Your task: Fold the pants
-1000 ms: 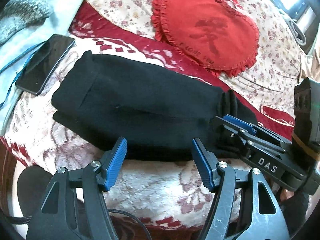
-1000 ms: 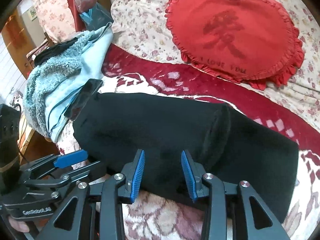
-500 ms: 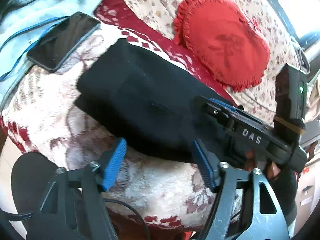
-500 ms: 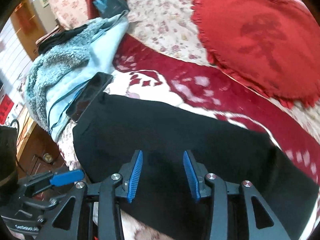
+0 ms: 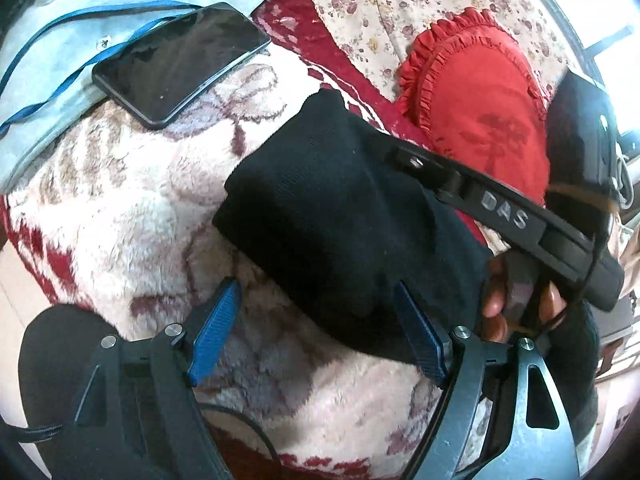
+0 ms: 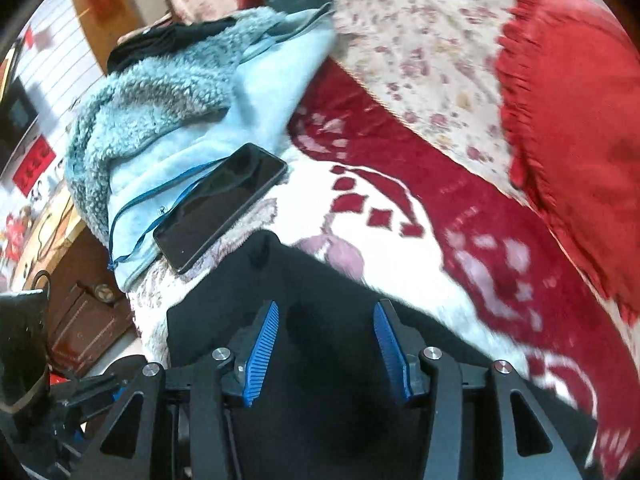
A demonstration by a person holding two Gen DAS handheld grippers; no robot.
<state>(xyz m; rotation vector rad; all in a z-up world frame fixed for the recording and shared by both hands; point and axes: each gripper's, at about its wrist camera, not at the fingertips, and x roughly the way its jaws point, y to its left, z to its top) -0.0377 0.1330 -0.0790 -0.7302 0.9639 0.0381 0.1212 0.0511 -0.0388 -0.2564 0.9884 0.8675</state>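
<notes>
The left tool [image 5: 316, 334] is gaping wide near the bed's [image 5: 120, 208] front edge, its fingers empty, flanking the folded black pants' [image 5: 340, 216] near edge. The right tool [image 6: 326, 344] is hovering spread over the pants [image 6: 320, 360], gripping nothing.

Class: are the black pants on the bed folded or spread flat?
Folded: the black pants form a compact, doubled-over bundle with stacked layers at its near edge on the plush blanket.

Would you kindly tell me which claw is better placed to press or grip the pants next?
Right: the right claw sits open directly over the black pants, whereas the left claw is open at their near edge.
</notes>
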